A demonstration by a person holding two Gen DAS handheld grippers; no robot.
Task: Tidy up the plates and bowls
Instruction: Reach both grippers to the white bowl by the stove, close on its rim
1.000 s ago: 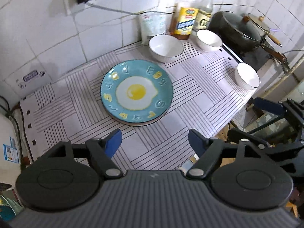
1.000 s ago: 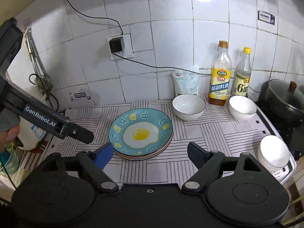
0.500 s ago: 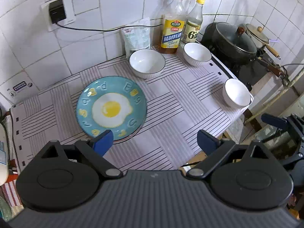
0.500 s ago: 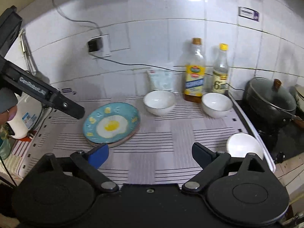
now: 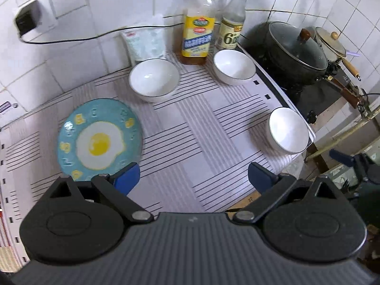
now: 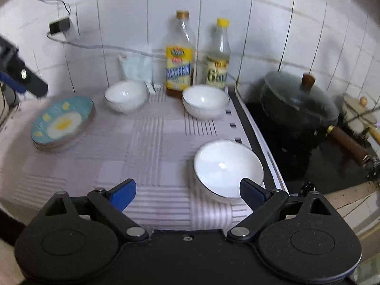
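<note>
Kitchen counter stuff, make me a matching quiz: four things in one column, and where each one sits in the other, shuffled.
Things:
1. fried-egg plate
2. lidded black pot
3. yellow-label bottle
4. white packet

Places:
A. on the stove
B. left part of the striped cloth
C. against the wall, behind the left-hand bowl
D. at the wall between the packet and the smaller bottle

Pairs: 1-B, 2-A, 3-D, 4-C

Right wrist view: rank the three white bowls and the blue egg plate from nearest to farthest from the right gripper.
1. Front bowl, beside the right gripper's right finger.
2. Blue egg plate, far left, and back right bowl: too close to call.
3. Back left bowl, near the wall.
</note>
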